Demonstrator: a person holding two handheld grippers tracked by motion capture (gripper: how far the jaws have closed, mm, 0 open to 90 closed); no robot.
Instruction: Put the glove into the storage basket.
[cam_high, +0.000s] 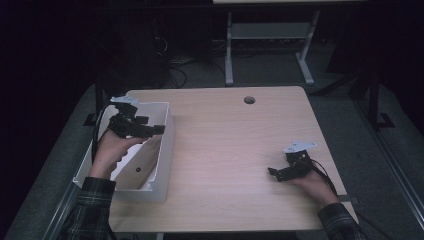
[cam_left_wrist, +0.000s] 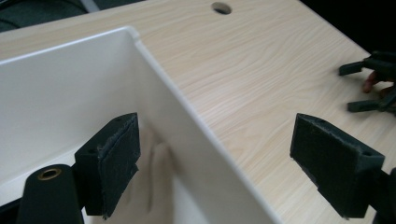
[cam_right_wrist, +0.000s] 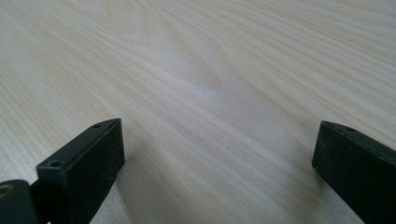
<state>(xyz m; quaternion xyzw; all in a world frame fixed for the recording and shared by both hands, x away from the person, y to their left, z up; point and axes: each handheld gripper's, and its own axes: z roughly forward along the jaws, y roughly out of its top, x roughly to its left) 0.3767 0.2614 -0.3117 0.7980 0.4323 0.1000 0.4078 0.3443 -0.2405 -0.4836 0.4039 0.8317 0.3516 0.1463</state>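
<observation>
White plastic bin (cam_high: 159, 165) at table's (cam_high: 235, 150) left edge; left gripper (cam_high: 157, 129) jaws spread wide, straddling bin's right wall, one inside, one outside. Right gripper (cam_high: 272, 173) released, low over bare wood near right edge.

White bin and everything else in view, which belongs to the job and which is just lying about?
In the job: white bin, its wall between the open left hand-held gripper jaws.
Lying about: right hand-held gripper, open over the bare table; table hole.
</observation>
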